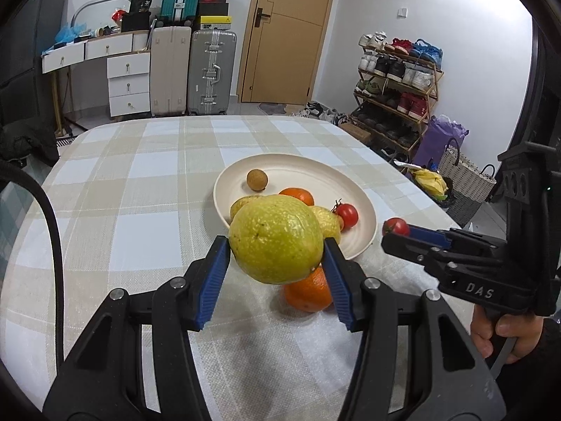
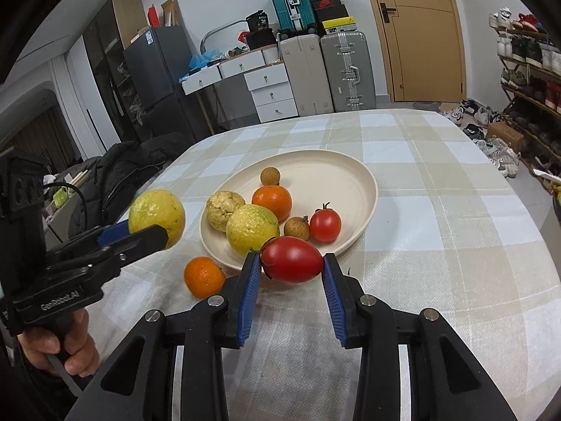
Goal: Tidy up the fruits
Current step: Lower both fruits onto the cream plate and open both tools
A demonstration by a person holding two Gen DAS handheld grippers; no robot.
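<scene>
left gripper (image 1: pixel 277 245) clamps yellow-green guava (image 1: pixel 276 238), held off the cloth | right gripper (image 2: pixel 291 261) clamps oval red tomato (image 2: pixel 291 259) | loose orange (image 2: pixel 204 277) lies between them | cream plate (image 2: pixel 354 172) of fruit just beyond both tips
</scene>
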